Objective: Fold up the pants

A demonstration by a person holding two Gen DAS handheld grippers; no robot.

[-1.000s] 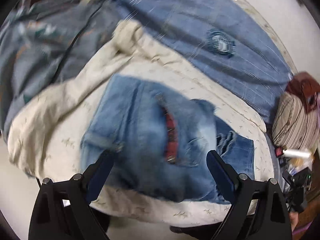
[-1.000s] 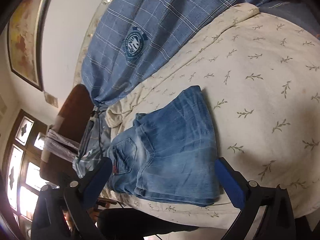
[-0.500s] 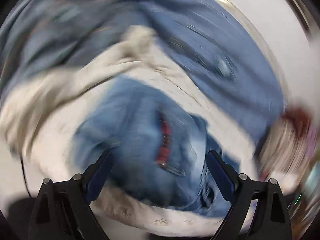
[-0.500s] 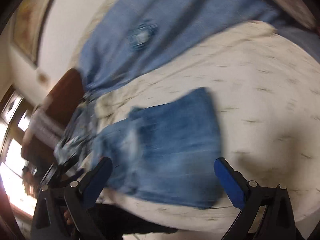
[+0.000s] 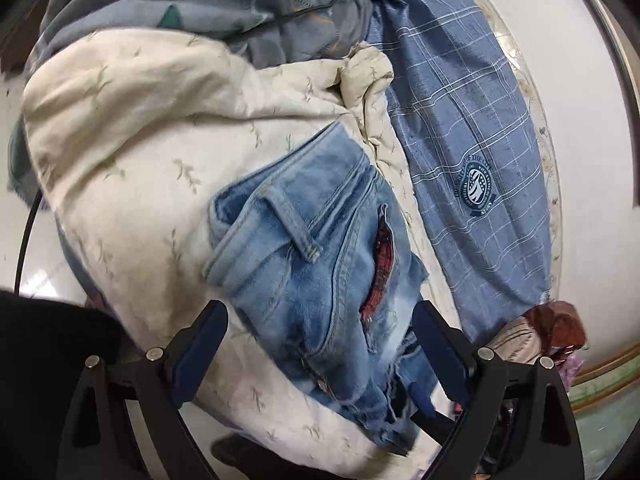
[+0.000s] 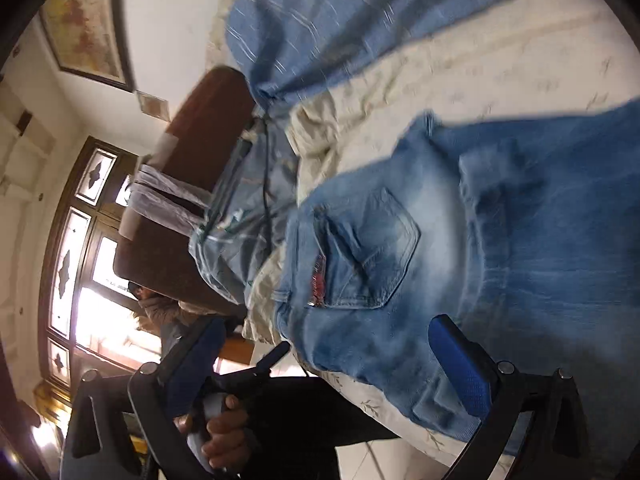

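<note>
Where the cream quilt (image 5: 132,152) covers the bed, folded jeans (image 5: 320,264) lie on it near its edge. Largest beside them is a blue checked cloth (image 5: 472,152) with a round crest, spread along the quilt's far side, and a grey blanket (image 5: 224,4) bunched at the quilt's upper end with a black cable (image 5: 320,10) across it. Left wrist view: the left gripper (image 5: 320,344) has its jaws wide apart and empty; the waistband end of the jeans, with a belt loop and red pocket lining, lies between and beyond the fingertips, clear of both pads. Right wrist view, partly blurred: the right gripper (image 6: 324,364) also has its jaws spread wide, gripping nothing; the back pocket (image 6: 368,252) sits just ahead of the gap, and denim extends past the right finger (image 6: 460,364), though contact cannot be judged. A hand (image 6: 224,436) on the other gripper's handle appears at lower left.
</note>
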